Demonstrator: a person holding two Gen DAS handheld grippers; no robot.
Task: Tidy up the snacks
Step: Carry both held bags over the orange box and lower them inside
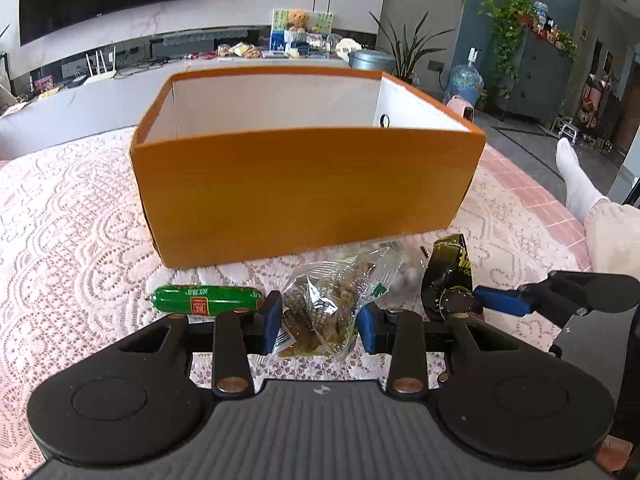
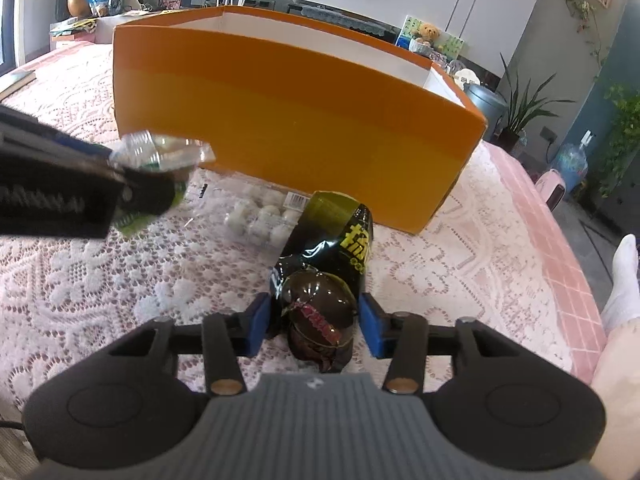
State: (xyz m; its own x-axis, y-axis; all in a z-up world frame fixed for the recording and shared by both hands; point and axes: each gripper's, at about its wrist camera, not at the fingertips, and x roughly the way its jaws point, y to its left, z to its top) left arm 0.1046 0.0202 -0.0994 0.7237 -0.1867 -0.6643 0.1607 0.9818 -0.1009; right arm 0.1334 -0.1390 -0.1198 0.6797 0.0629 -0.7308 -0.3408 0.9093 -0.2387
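Observation:
An open orange box (image 1: 304,184) with a white inside stands on the lace-covered table; it also shows in the right wrist view (image 2: 296,120). My left gripper (image 1: 318,322) is closed around a clear packet of brownish snacks (image 1: 328,304), which looks lifted in the right wrist view (image 2: 160,152). A green sausage (image 1: 208,300) lies to its left. My right gripper (image 2: 314,328) has its pads on both sides of a black snack bag (image 2: 328,272), also seen in the left wrist view (image 1: 448,276). A clear packet of white balls (image 2: 260,216) lies before the box.
The pink lace tablecloth (image 1: 72,240) covers the table. A person's leg in a white sock (image 1: 576,180) is at the right edge. A TV counter with clutter (image 1: 248,48) and potted plants (image 1: 408,48) stand beyond the table.

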